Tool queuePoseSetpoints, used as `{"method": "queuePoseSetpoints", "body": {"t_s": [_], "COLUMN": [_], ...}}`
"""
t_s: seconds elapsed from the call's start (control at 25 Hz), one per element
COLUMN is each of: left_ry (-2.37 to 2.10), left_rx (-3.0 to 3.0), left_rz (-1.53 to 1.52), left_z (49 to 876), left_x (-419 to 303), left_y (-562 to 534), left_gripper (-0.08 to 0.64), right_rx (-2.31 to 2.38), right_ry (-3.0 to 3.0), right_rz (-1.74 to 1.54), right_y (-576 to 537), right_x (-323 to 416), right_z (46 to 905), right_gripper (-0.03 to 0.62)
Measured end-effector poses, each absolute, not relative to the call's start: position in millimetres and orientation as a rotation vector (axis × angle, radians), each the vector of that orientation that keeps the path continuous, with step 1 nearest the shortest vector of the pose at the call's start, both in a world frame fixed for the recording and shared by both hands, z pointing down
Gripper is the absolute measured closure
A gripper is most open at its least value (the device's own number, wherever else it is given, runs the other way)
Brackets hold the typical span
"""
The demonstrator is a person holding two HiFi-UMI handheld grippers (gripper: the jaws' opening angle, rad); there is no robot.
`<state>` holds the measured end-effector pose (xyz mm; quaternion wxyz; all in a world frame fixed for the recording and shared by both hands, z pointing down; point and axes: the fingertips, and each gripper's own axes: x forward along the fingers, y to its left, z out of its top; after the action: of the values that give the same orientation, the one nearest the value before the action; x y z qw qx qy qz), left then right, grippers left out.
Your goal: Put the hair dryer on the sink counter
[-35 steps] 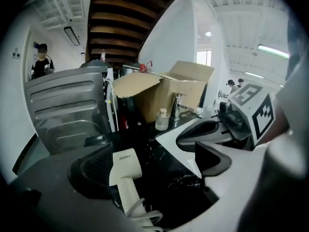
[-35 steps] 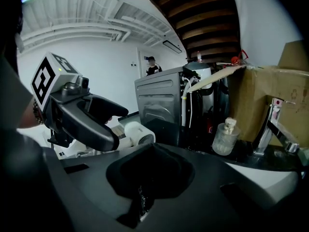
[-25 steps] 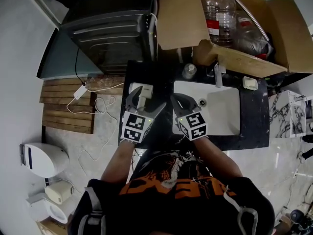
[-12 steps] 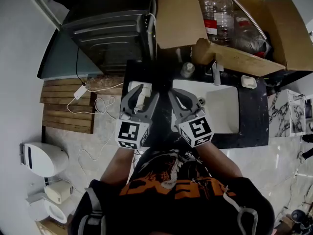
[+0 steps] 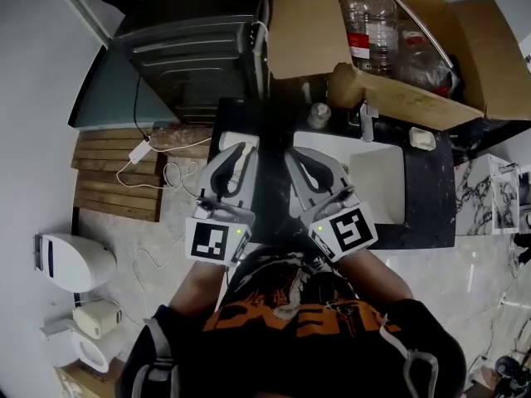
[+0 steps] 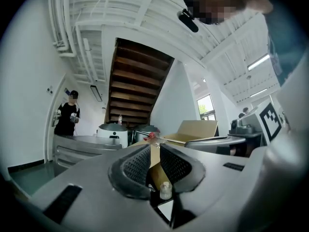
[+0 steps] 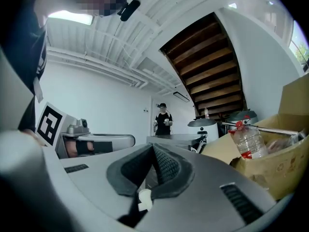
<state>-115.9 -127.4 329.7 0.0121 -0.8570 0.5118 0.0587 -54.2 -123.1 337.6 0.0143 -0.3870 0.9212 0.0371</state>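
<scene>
A white hair dryer (image 5: 236, 170) lies on the black sink counter (image 5: 431, 197), left of the white basin (image 5: 382, 189). In the head view my left gripper (image 5: 242, 149) hangs above it and hides part of it. Its jaws have just been closing and now stand nearly together; the left gripper view shows nothing between its pads (image 6: 140, 164). My right gripper (image 5: 296, 154) is raised beside it over the basin's left edge, shut and empty. Both grippers point level, the left gripper (image 6: 154, 146) and the right gripper (image 7: 153, 149) facing the room.
A cardboard box (image 5: 307, 31) with plastic bottles (image 5: 369, 15) sits behind the faucet (image 5: 367, 121). A dark appliance (image 5: 191, 48) stands at the back left. A white cord and adapter (image 5: 137, 152) lie on wooden slats (image 5: 108, 181). A toilet (image 5: 70, 264) is at the lower left.
Both grippers have risen toward the head camera and tilted up. The left jaws went from wide open around the hair dryer to nearly together. The hair dryer stays on the counter.
</scene>
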Motion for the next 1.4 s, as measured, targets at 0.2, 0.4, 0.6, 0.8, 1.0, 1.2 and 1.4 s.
{"method": "queuePoseSetpoints", "body": {"t_s": [0.2, 0.4, 0.6, 0.8, 1.0, 1.2, 1.4], "left_ry": [1.614, 1.559, 1.552, 1.577, 1.584, 1.574, 1.573], "left_rx": [-2.673, -2.693, -2.690, -2.677, -2.683, -2.689, -2.691], "left_rz": [0.190, 0.062, 0.033, 0.068, 0.055, 0.052, 0.059], "left_z": [315.2, 309.4, 306.0, 303.2, 307.9, 308.9, 311.1], "left_x": [-113.0, -102.9, -96.3, -94.1, -94.7, -92.9, -94.7], "left_y": [-108.3, -91.5, -79.8, -77.0, -79.2, -83.4, -86.4], "left_gripper": [0.518, 0.538, 0.538, 0.538, 0.538, 0.538, 0.538], "right_rx": [-1.177, -1.143, -1.080, -1.075, -1.090, -1.123, -1.157], "right_ry": [2.852, 2.849, 2.843, 2.832, 2.831, 2.841, 2.850], "right_rz": [0.130, 0.142, 0.165, 0.185, 0.191, 0.185, 0.178], "right_y": [-104.1, -90.7, -78.1, -74.5, -76.5, -82.1, -87.0], "right_x": [-47.5, -43.1, -47.3, -46.5, -45.0, -42.9, -43.4], "right_z": [322.2, 313.5, 304.0, 302.6, 303.8, 309.6, 314.5], "right_gripper": [0.578, 0.578, 0.580, 0.580, 0.580, 0.580, 0.580]}}
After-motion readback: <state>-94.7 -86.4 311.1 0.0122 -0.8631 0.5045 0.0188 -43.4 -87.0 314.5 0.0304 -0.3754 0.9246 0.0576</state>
